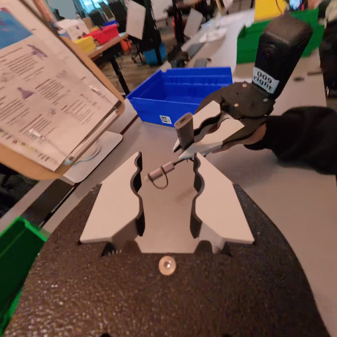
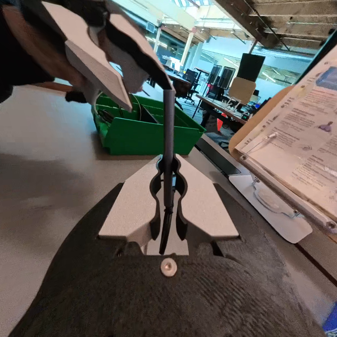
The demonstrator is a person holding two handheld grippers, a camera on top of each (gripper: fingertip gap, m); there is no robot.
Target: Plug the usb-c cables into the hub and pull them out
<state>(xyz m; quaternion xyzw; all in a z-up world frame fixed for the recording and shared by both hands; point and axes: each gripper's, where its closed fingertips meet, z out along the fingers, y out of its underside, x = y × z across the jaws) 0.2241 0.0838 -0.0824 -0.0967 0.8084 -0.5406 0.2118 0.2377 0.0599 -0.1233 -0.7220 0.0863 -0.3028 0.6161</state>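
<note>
Grey and slim, the hub [image 1: 184,131] stands nearly upright, clamped low on its body between the fingers [image 1: 200,147] of the right gripper [image 1: 184,148]; its top end shows one oval port. From its lower end a thin dark lead runs to a grey plug [image 1: 160,170] with a looped cap tether, which lies on the worktop [image 1: 273,200] between the spread fingers [image 1: 116,197] of the left gripper [image 1: 167,156]. That gripper is released and holds nothing.

In the right wrist view the hub [image 2: 168,145] appears edge-on as a narrow grey bar pinched between the fingertips [image 2: 182,164], with the black lead [image 2: 166,235] hanging below it. The left gripper [image 2: 151,98] enters from the upper left, one fingertip just beside the hub's top; whether they touch cannot be told.

Motion blur softens both views. The hub's side ports are hidden by the fingers. A gloved hand [image 1: 300,138] holding the right gripper is cut off at the frame edge.

The worktop is plain grey. On it sit a blue bin [image 1: 175,98], a green bin [image 2: 145,135] with dark items inside, and a tilted board [image 1: 51,91] carrying a printed sheet on a white base. Desks, chairs and coloured bins fill the open room behind.
</note>
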